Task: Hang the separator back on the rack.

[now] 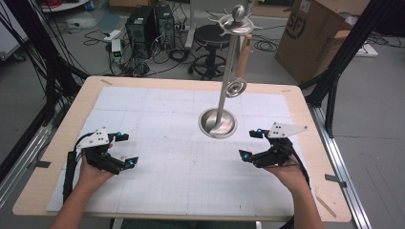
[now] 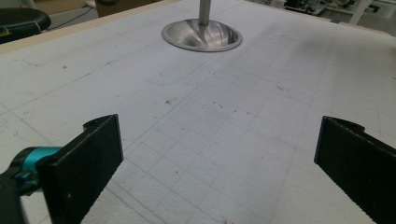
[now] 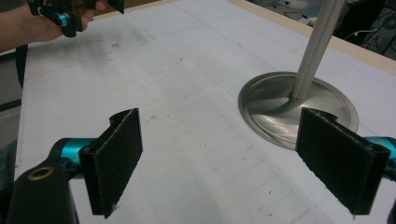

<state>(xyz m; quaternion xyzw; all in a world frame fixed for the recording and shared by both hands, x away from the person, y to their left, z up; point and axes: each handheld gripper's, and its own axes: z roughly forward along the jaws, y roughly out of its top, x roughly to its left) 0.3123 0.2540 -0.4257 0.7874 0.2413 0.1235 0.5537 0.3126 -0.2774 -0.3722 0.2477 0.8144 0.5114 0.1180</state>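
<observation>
We see the worktop (image 1: 119, 86) under a white gridded mat (image 1: 157, 124); grey floor, computer towers (image 1: 148, 28) and a cardboard box (image 1: 315, 33) lie behind. The metal stand (image 1: 218, 123) sits right of frame centre. Left tongs (image 1: 122, 149) and right tongs (image 1: 251, 143) both gape wide, empty. The stand's top ornament is hard to make out.

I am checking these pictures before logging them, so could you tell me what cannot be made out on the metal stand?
- Hanging utensil: high view, too small to identify.
- Stand top: left gripper view, cut off by the upper edge.
- Stand base: right gripper view, near rim behind the right jaw.
</observation>
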